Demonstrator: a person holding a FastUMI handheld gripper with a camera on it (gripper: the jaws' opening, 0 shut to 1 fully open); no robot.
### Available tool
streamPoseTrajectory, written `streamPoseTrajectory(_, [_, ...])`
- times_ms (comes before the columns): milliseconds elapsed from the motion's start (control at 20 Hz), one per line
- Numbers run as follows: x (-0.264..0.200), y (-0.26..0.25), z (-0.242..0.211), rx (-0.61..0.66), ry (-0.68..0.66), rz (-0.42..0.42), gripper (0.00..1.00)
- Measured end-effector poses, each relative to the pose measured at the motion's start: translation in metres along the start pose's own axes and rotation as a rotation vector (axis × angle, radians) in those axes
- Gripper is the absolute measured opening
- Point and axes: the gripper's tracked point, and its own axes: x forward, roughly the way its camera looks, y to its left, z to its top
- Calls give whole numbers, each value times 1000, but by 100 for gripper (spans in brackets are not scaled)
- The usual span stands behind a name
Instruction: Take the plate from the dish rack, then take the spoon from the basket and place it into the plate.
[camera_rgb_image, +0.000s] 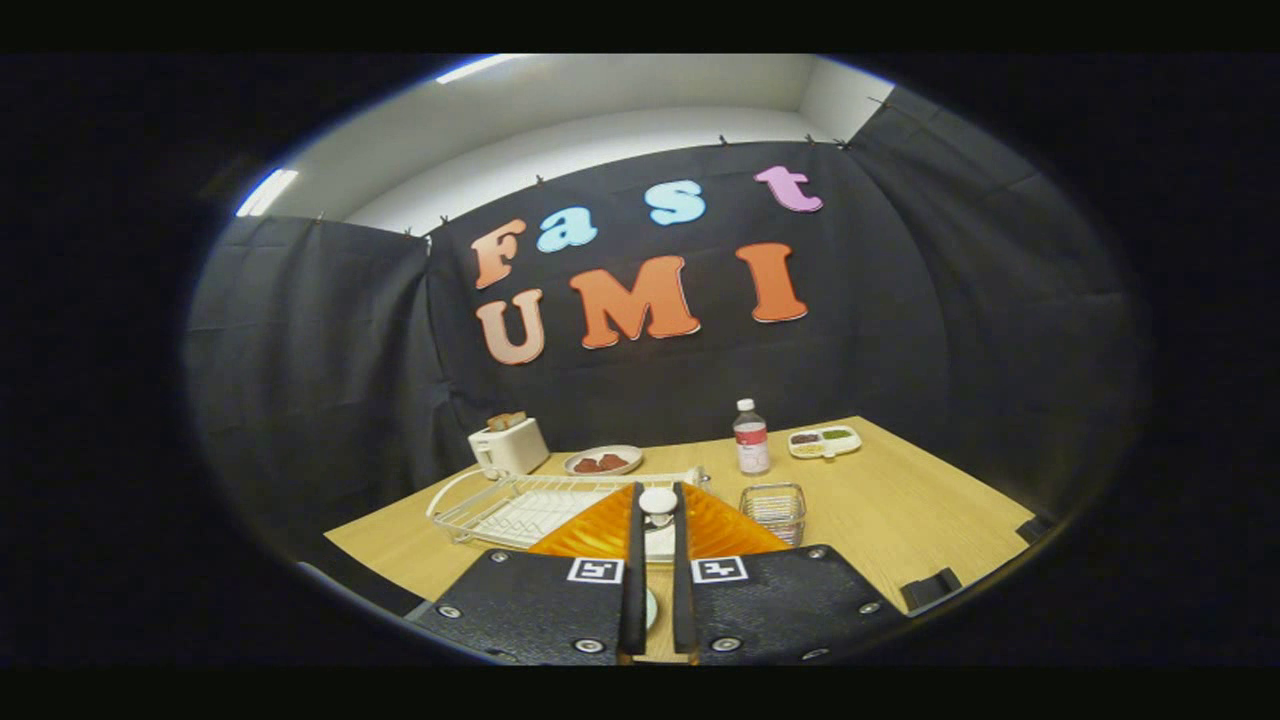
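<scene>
Gripping a white spoon (657, 500), the nearly closed fingers (656, 495) hide its handle above the table (900, 500).

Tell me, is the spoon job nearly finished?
Nearly, it seems. Done: the wire basket looks emptied, and the dish rack seems to hold no plate. In hand: the gripper is shut on the white spoon, its fingers pressing either side. Left: setting the spoon in the plate, probably the pale sliver low between the fingers, though that is hard to tell.
</scene>
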Motion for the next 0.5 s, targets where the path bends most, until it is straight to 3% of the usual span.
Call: streamPoseTrajectory(500, [5, 48, -69, 10, 118, 169, 10])
